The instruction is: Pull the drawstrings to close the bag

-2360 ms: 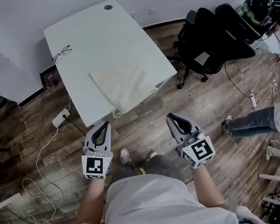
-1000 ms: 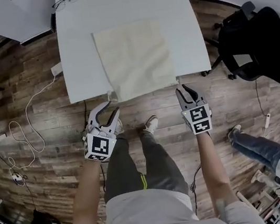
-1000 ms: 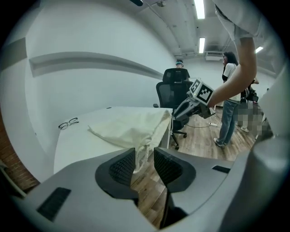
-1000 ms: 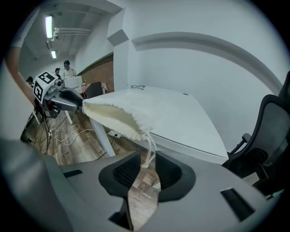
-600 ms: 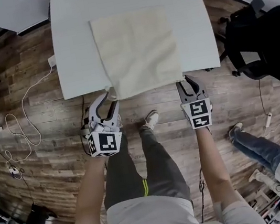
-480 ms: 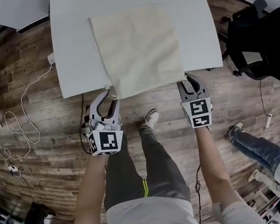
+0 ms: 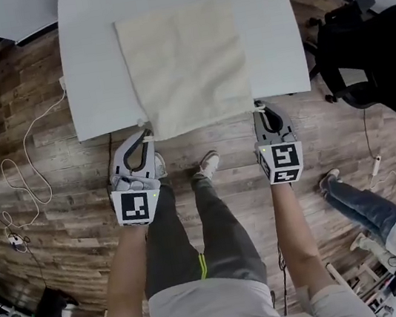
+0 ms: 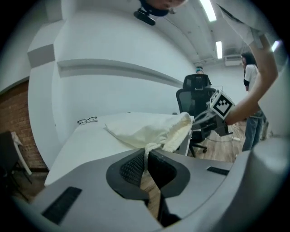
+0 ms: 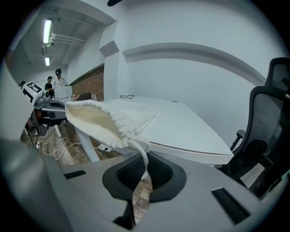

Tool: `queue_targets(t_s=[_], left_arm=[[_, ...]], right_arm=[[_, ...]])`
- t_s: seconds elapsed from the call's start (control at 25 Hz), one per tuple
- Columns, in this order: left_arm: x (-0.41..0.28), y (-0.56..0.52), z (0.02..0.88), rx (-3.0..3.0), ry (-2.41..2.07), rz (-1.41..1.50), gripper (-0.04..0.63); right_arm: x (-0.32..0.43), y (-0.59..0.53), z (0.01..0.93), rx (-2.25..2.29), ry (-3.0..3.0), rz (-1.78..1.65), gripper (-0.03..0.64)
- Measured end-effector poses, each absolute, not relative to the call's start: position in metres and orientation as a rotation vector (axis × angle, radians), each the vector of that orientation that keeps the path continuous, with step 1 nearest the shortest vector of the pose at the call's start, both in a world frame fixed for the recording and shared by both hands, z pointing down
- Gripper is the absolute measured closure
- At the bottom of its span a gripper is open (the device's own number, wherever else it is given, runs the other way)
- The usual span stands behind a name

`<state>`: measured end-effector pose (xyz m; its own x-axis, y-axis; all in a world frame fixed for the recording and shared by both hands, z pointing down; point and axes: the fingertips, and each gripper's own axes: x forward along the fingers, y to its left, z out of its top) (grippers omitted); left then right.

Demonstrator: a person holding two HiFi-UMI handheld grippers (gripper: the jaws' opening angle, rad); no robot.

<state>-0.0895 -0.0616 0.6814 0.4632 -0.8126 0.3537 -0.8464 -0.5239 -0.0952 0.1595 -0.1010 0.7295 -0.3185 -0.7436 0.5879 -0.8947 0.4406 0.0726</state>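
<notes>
A cream drawstring bag (image 7: 186, 65) lies flat on the white table (image 7: 94, 73), its gathered mouth hanging over the near edge. My left gripper (image 7: 146, 134) sits at the mouth's left corner; its jaws have just been closing and now pinch the left drawstring (image 8: 146, 152). At the right corner my right gripper (image 7: 259, 110) has also just been closing, and its jaws clamp the right drawstring (image 9: 141, 152). In the left gripper view the bag (image 8: 149, 129) rises straight from the left gripper (image 8: 146, 157). The right gripper view shows the bag's puckered mouth (image 9: 102, 120) just beyond the right gripper (image 9: 144, 159).
A pair of glasses (image 8: 88, 121) rests at the table's far end. A black office chair (image 7: 360, 51) stands right of the table. Cables (image 7: 22, 183) trail over the wooden floor on the left. Another person (image 7: 390, 227) is low at the right. My shoes (image 7: 209, 165) are below the table edge.
Both grippers moved forward to the bag's mouth corners and their jaws went from open to shut on the drawstrings. The bag's mouth is now slightly gathered.
</notes>
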Motion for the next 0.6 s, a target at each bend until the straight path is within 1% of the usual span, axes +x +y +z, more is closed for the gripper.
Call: queue_targets(t_s=[0.08,0.32,0.6], left_arm=[[-0.096,-0.064,0.673,2.494,-1.507,0.425,0.575],[-0.113,-0.074,0.637,2.348,-1.583,0.235,0.575],[-0.139,-0.078,0.613,2.211,-1.725,0.147,0.575]], right_arm=[[0.166,-0.101,0.717,1.428,-2.173,0.403,0.578],[0.172,-0.104,0.658,1.654,-2.359,0.605,0.578],[0.179,-0.110,0.592,1.849,-2.446,0.670,0.580]])
